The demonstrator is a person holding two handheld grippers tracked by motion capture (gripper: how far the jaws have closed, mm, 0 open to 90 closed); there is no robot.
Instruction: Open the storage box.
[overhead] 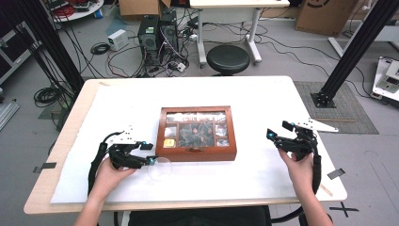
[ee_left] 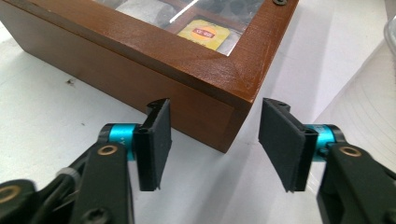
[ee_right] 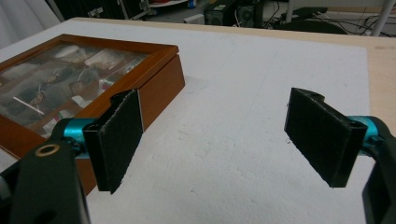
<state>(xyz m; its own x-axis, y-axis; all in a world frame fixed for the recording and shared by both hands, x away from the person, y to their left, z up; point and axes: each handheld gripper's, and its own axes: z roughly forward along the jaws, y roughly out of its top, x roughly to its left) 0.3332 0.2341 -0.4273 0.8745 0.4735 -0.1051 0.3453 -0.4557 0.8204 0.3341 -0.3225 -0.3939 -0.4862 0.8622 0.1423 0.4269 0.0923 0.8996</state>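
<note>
White table (overhead: 263, 101) holds a wooden box (overhead: 196, 153) between 2 spread, empty claws: left claw (overhead: 151, 153), right claw (overhead: 277, 130)

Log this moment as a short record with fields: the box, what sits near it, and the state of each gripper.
surface: white sheet over a wooden table
main object: wooden box with glass lid, lid shut, compartments holding packets
visible content: yellow packet under the glass near the front left corner
nearby object: clear round plastic dish in front of the box's front left corner
left gripper: open, holding nothing, aimed at the box's front left corner
right gripper: open, holding nothing, apart from the box on its right
</note>
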